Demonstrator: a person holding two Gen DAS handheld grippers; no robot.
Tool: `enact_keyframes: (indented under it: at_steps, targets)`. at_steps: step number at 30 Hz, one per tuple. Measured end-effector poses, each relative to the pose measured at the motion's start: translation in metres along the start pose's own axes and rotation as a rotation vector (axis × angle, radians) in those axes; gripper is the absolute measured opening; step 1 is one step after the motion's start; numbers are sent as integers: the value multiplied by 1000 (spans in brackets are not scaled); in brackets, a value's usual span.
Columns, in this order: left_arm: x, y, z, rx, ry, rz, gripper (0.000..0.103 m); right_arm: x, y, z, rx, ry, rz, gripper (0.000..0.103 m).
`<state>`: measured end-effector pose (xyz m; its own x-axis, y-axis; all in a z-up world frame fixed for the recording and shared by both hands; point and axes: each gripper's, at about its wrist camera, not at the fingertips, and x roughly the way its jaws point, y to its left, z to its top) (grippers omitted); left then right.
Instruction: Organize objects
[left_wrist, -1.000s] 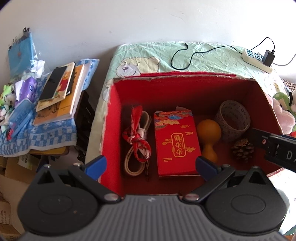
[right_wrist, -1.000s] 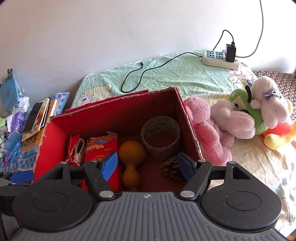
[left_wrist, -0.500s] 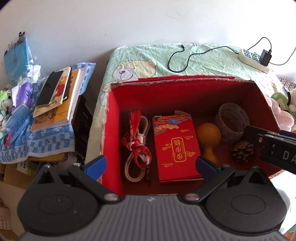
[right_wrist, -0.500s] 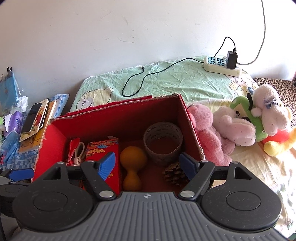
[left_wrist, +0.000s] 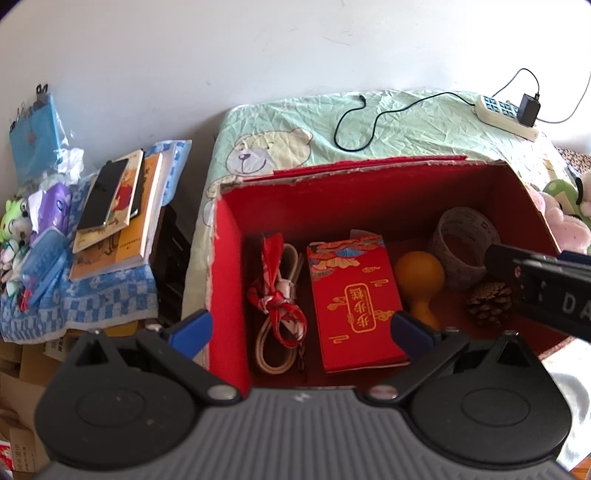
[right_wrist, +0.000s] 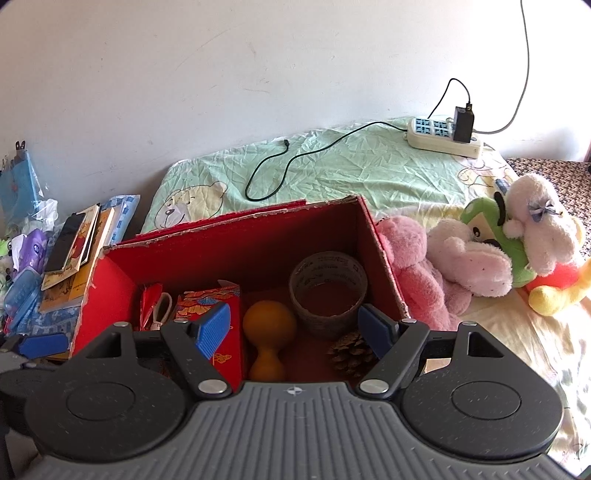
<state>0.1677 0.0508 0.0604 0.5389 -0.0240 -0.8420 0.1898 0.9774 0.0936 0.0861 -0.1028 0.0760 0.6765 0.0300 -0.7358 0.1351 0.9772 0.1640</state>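
From the left wrist, the red box sits lower and farther right than a second ago; the left gripper hangs spread and empty above the red envelope inside. From the right wrist, the box has dropped in frame too; the right gripper, wide apart, holds nothing over the orange gourd.

Red box — orange gourd, brown pinecone — gold-printed red envelope.
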Motion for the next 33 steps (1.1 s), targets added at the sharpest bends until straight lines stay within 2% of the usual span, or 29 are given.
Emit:
enact_keyframes:
  at_steps: [9,15,29,33]
  targets:
    - [11,4,5,-15,1,-13,102,11,3,3,-16,24,5,79]
    - [11,8,4,-42,-26,-27,102,19,4,6,-18,36,10,79]
    - [18,5,4,-29,-19,-21,102,27,11,6,-43,54,10,79]
    - [18,5,4,-26,-16,-43,102,27,11,6,-40,50,9,79]
